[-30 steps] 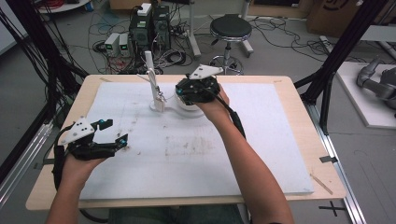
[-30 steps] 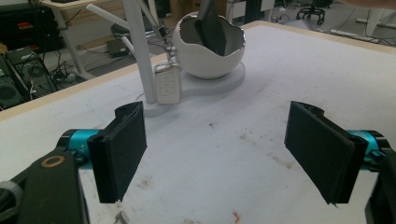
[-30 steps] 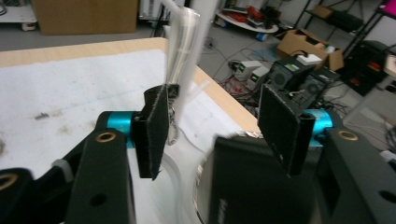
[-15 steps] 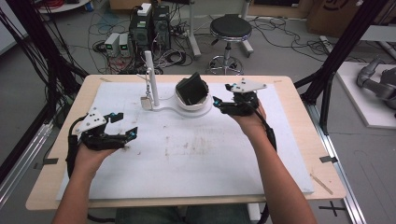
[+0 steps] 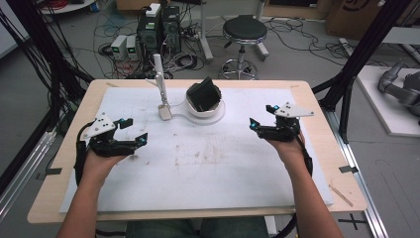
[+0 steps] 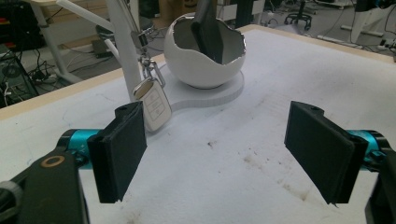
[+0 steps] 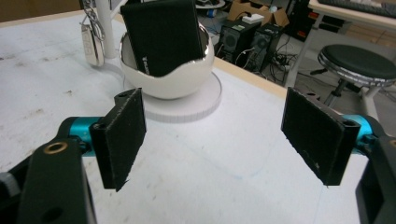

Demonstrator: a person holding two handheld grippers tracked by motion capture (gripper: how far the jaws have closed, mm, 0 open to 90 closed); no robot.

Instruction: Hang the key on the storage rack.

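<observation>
Now my right tool [image 5: 261, 120] sits well right of the white egg-shaped bowl [image 5: 205, 106], jaws just opened wide, nothing between them. A black wallet [image 5: 203, 94] stands tilted inside that bowl, on its round white base at the tabletop's [image 5: 208, 173] far middle. A key fob [image 5: 165, 112] hangs from the white stand [image 5: 159, 74] beside it. My left tool [image 5: 134, 131] hovers spread and empty at near left.

Black wallet [image 7: 161, 35] in a glossy white bowl [image 7: 168, 81]; beside the bowl, a white key fob [image 6: 153, 108] on a white stand [image 5: 159, 77]
</observation>
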